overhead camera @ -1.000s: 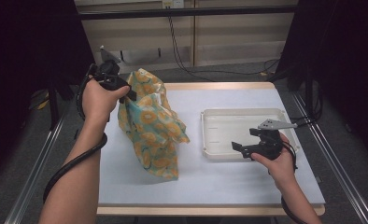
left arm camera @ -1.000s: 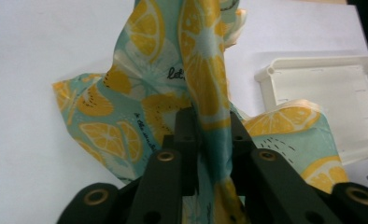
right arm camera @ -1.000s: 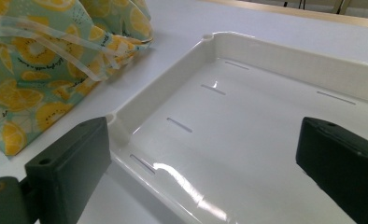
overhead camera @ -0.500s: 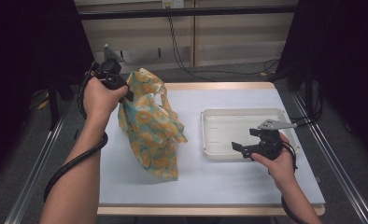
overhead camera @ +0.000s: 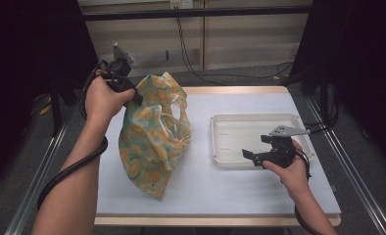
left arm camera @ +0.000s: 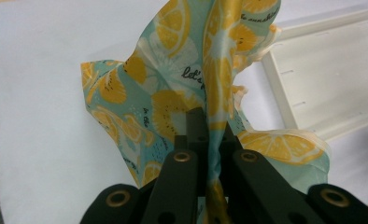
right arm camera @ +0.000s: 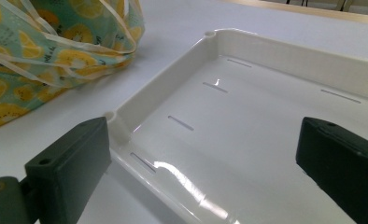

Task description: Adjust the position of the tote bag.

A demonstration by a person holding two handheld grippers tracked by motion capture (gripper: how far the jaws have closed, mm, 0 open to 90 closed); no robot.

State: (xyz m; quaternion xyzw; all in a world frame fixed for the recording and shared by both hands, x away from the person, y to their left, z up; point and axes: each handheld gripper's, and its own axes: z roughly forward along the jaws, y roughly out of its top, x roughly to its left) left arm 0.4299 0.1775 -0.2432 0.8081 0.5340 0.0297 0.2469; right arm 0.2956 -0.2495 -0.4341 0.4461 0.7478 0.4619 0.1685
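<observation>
1 lemon-print bag (overhead camera: 154, 137) hangs pinched in the closed left gripper (overhead camera: 132, 95) at 10 o'clock. 1 white tray (overhead camera: 230, 128) lies at 3 o'clock, where the right gripper (overhead camera: 252, 152) gapes wide, holding nothing.

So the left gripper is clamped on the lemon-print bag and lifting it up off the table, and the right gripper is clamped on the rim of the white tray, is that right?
Not quite. The right gripper is not clamped on the white tray: its jaws stand wide open over the tray's near rim, as the right gripper view shows. The rest holds: the left gripper is shut on the lemon-print bag, holding its top up while its bottom rests on the table.
</observation>
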